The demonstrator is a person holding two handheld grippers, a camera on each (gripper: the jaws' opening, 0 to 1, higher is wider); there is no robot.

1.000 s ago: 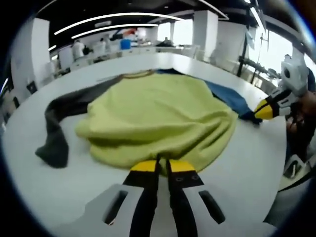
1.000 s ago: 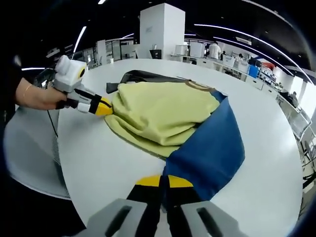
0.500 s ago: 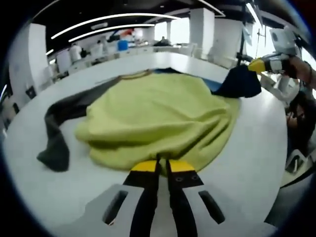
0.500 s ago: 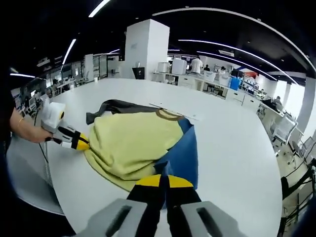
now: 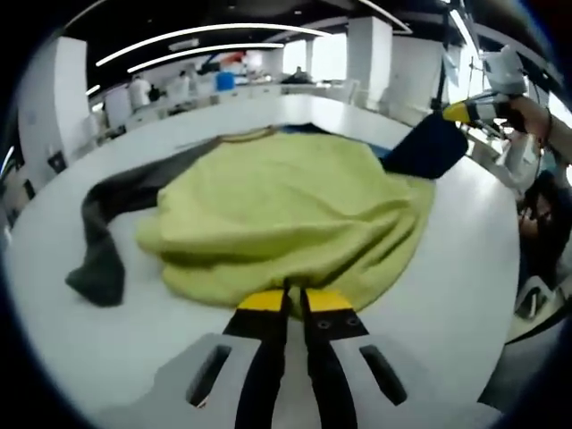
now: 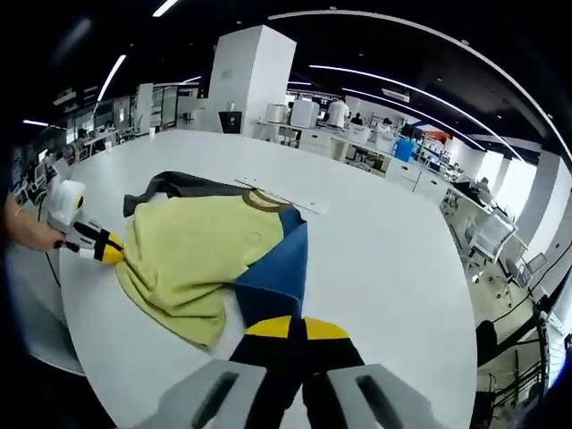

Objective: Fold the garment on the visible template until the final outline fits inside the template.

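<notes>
A yellow-green sweatshirt (image 5: 286, 206) lies spread on the white table (image 5: 456, 295). Its dark grey sleeve (image 5: 107, 232) trails off to the left. At the bottom of the left gripper view, my left gripper (image 5: 286, 300) is shut on the sweatshirt's near hem. The blue sleeve (image 5: 424, 147) hangs lifted above the table from my right gripper (image 5: 456, 113). In the right gripper view, my right gripper (image 6: 289, 327) is shut on that blue sleeve (image 6: 277, 273), beside the yellow body (image 6: 183, 259). The left gripper (image 6: 112, 253) pinches the hem at the far left.
The round table's edge (image 6: 80, 340) curves close behind the left gripper, where a hand (image 6: 27, 234) holds it. Bare tabletop (image 6: 384, 259) stretches to the right of the garment. Desks, chairs (image 6: 492, 237) and people stand in the office beyond.
My right gripper has raised the blue sleeve off the table and carried it up and towards the yellow body. The left gripper has kept still on the hem.
</notes>
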